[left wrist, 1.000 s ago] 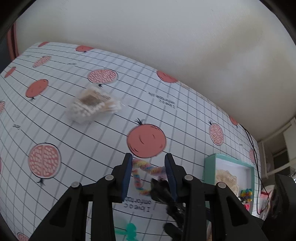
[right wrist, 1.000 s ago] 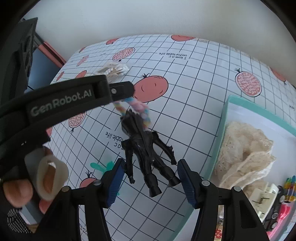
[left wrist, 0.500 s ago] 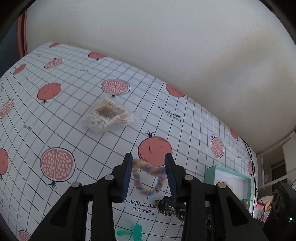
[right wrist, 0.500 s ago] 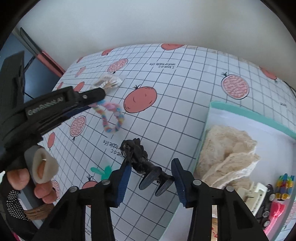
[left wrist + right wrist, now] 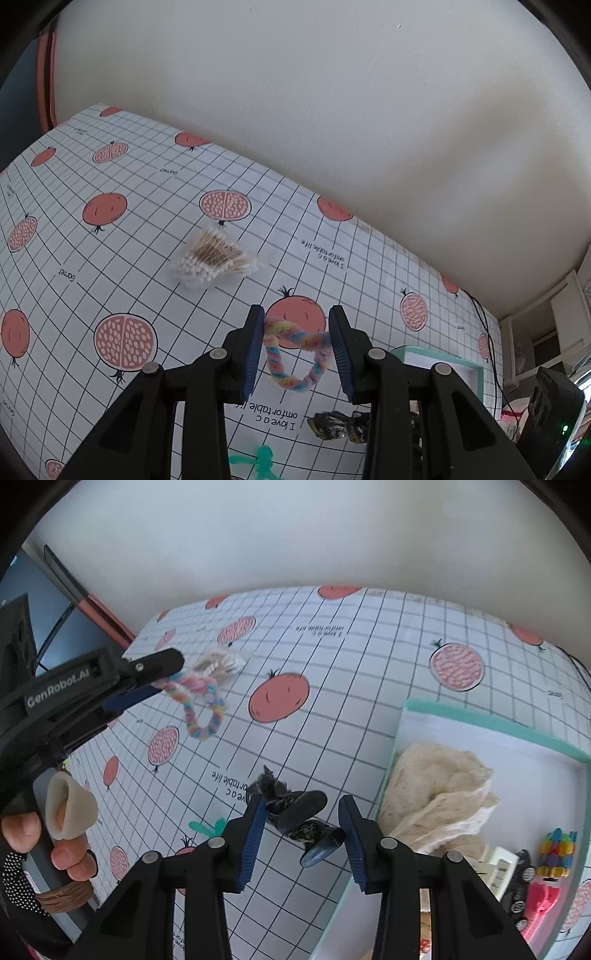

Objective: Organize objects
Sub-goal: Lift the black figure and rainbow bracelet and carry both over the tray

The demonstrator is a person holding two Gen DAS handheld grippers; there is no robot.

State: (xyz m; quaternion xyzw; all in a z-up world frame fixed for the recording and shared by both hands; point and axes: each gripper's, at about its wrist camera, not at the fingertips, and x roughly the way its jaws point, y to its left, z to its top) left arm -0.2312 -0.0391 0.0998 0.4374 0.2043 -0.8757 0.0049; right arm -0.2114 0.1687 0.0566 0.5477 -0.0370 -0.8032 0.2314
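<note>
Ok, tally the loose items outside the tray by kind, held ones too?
Rainbow braided loop: 1, held in the left gripper
Black figurine: 1, held in the right gripper
Cotton swab pack: 1, on the tablecloth
Total: 3

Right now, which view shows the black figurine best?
The right wrist view: the black figurine sits whole between the right gripper fingers. The left wrist view catches only part of it, low behind a finger.

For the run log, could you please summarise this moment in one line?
left tool: shut on rainbow loop | right tool: shut on black figure | box: holds lace
</note>
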